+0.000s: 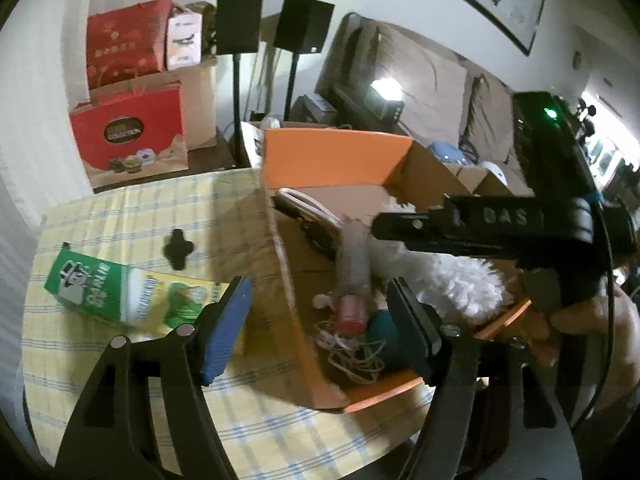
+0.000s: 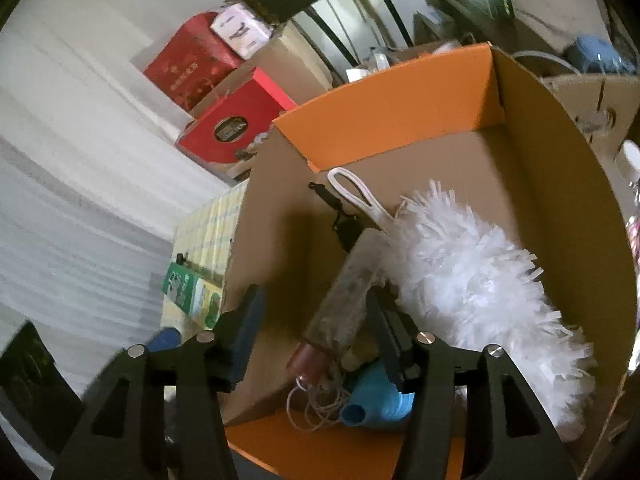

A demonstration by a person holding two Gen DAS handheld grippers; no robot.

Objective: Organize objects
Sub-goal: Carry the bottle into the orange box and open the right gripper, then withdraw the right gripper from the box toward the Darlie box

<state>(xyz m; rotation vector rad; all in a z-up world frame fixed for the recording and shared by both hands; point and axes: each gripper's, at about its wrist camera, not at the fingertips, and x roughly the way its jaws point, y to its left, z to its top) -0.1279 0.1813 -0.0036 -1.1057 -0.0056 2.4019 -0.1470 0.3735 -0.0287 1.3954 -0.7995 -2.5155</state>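
An orange-lined cardboard box (image 1: 340, 156) stands on the checked tablecloth (image 1: 140, 208). In it lie a white fluffy duster (image 2: 472, 276), a grey roller with a red end (image 2: 344, 300), a blue piece (image 2: 376, 400), tangled string (image 1: 352, 356) and a white-handled tool (image 2: 356, 196). My left gripper (image 1: 320, 328) is open and empty, straddling the box's near wall. My right gripper (image 2: 316, 332) is open over the box, fingers either side of the roller; its arm also shows in the left wrist view (image 1: 480, 228). A green and yellow carton (image 1: 120, 292) lies on the table left of the box.
A small black cross-shaped piece (image 1: 178, 248) lies on the cloth. Red gift boxes (image 1: 128, 136) and cardboard boxes stack against the wall. Two black speakers (image 1: 240, 20) on stands are behind the table. A sofa (image 1: 420, 72) is at the back right.
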